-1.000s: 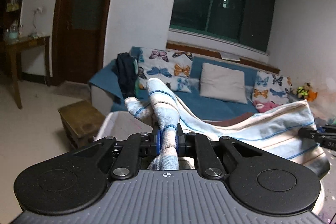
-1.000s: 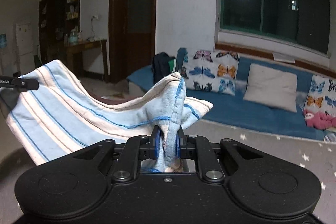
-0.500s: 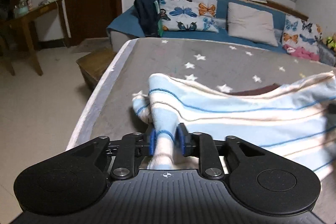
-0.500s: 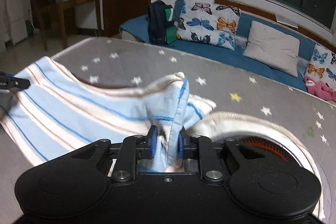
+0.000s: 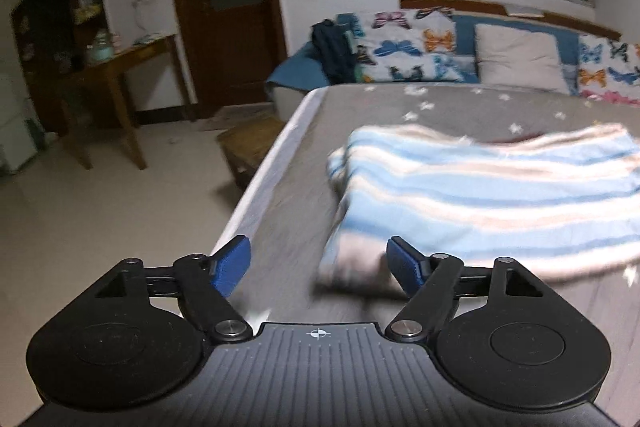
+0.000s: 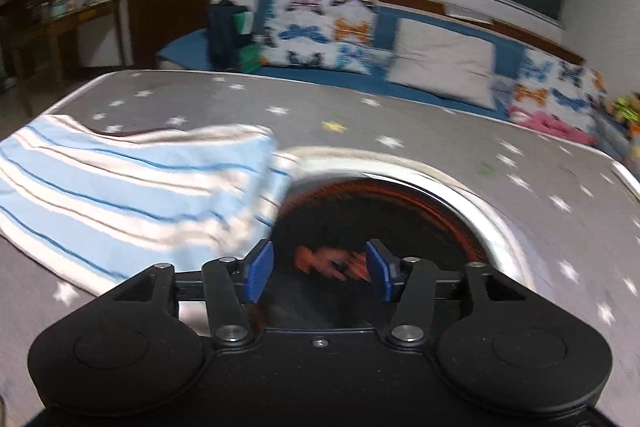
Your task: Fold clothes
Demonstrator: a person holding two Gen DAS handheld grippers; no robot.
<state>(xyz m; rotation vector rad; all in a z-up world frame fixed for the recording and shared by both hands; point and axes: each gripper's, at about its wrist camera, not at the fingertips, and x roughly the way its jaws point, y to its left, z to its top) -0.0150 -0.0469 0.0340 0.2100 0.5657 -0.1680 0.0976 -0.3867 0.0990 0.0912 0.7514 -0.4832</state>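
Since the earlier frames, both tools had dropped toward the bed and let the striped cloth go: where each had been clamped on a bunched corner, the left tool (image 5: 318,261) and the right tool (image 6: 318,269) now had their jaws opening, with no pad pressing on fabric. A near corner of the cloth sat between the left tool's blue pads but looked free; between the right tool's pads only a dark garment with an orange print (image 6: 360,227) showed.

The blue-and-white striped cloth (image 5: 488,195) lay doubled over on the grey star-patterned bed cover (image 6: 400,119), near the left edge of the bed, its right end just beside the dark garment. Something maroon peeked out behind its far fold.

The step in hand appeared to be the release after laying one fold down. The next move probably called for backing the tools clear without dragging the corners, then regripping an edge for a further fold.

Both views were smeared by motion, so the cloth's edges and how neatly its layers lined up were hard to judge. The dark garment was partly hidden by the right tool's body, and what kind of garment it was could not be told.
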